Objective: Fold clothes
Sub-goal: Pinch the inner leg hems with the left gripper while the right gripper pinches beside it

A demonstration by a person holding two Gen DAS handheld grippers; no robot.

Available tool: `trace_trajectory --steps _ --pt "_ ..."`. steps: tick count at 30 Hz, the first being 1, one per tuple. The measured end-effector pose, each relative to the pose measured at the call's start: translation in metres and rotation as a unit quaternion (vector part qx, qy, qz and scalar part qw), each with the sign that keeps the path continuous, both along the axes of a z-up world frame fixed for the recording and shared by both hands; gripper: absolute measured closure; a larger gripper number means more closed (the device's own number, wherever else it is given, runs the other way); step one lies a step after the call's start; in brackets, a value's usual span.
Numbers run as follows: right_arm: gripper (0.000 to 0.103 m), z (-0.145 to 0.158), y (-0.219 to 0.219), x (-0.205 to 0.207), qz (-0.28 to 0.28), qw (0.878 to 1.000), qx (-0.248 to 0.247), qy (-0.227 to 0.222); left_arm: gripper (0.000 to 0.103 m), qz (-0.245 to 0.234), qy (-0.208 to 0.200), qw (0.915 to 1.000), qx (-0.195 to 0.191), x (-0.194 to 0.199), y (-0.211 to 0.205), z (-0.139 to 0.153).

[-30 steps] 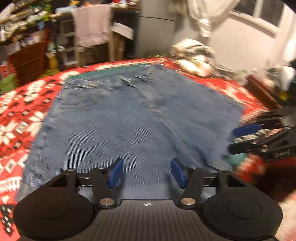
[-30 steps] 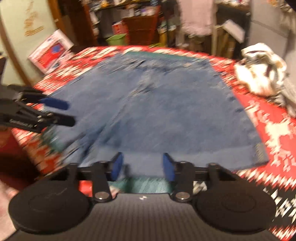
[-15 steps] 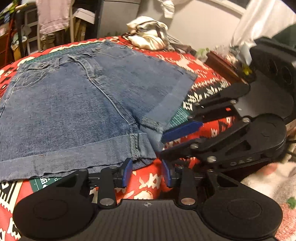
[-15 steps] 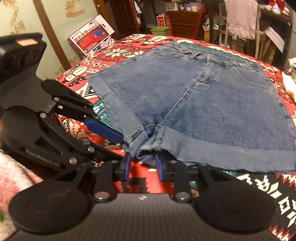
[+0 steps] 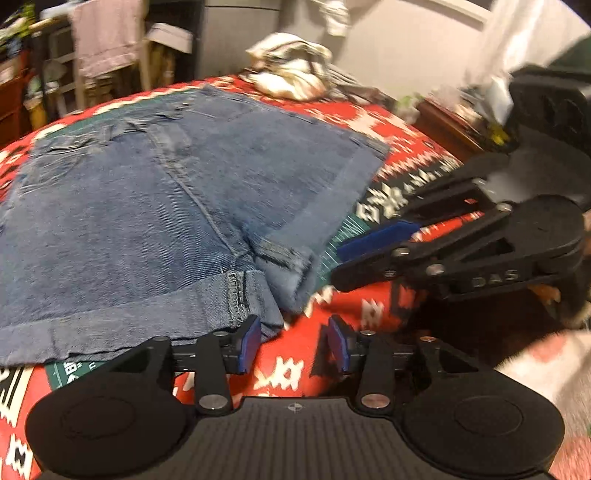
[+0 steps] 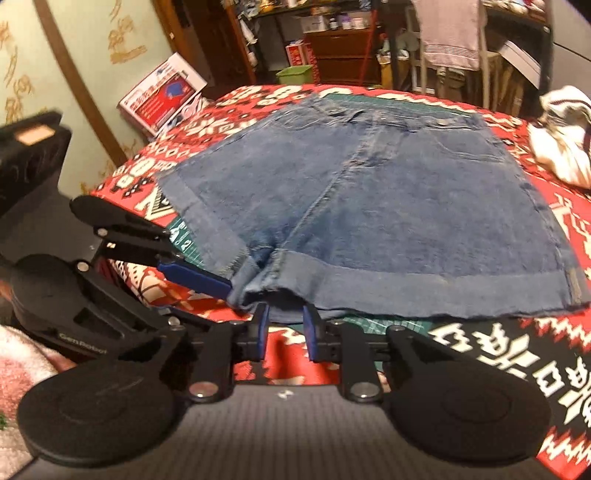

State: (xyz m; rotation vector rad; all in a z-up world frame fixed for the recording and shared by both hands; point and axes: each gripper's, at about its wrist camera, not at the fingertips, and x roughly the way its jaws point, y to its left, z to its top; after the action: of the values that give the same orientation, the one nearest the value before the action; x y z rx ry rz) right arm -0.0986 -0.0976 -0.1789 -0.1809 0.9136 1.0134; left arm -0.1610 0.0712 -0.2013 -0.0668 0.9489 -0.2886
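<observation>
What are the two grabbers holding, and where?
Nothing yet. The left gripper and right gripper are both open, right at the bottom hem of the shorts, near the middle.

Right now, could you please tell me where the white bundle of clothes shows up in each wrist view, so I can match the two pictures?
Left wrist view: the white bundle of clothes sits top centre, beyond the far edge of the denim shorts.
Right wrist view: the bundle is at the right edge, upper half, beside the shorts' waistband end.
Shared landmark: the pink towel hanging behind the table.
</observation>
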Motion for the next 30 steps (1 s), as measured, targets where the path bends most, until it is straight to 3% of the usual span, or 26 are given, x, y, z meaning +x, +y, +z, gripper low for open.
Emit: trace_trajectory --steps 7,11,13,19,22,25,30 --pt "0.071 -0.007 -0.029 0.017 -0.016 0.999 0.032 0.022 0.059 0.068 0.049 0.9963 0.020 0.005 -0.008 -0.003" --pt "0.071 -0.013 -0.042 0.024 -0.022 0.998 0.051 0.032 0.057 0.106 0.036 0.9936 0.019 0.003 -0.007 -0.001" --pt "0.070 -0.015 -0.048 0.024 -0.025 0.997 0.060 0.036 0.052 0.110 0.020 0.9935 0.019 0.003 -0.009 0.003" --pt "0.069 -0.024 -0.066 0.025 -0.046 0.995 0.075 0.043 0.053 0.120 -0.028 0.9921 0.023 0.002 -0.018 0.014" --pt "0.068 -0.027 -0.074 0.028 -0.063 0.993 0.084 0.051 0.053 0.116 -0.018 0.9923 0.039 0.009 -0.023 0.010" --pt "0.068 -0.027 -0.079 0.032 -0.078 0.992 0.088 0.045 0.065 0.124 0.006 0.9908 0.055 0.016 -0.026 0.000" --pt "0.069 -0.019 -0.094 0.041 -0.128 0.990 0.066 -0.006 0.069 0.132 0.009 0.9887 0.071 0.018 -0.029 -0.003"
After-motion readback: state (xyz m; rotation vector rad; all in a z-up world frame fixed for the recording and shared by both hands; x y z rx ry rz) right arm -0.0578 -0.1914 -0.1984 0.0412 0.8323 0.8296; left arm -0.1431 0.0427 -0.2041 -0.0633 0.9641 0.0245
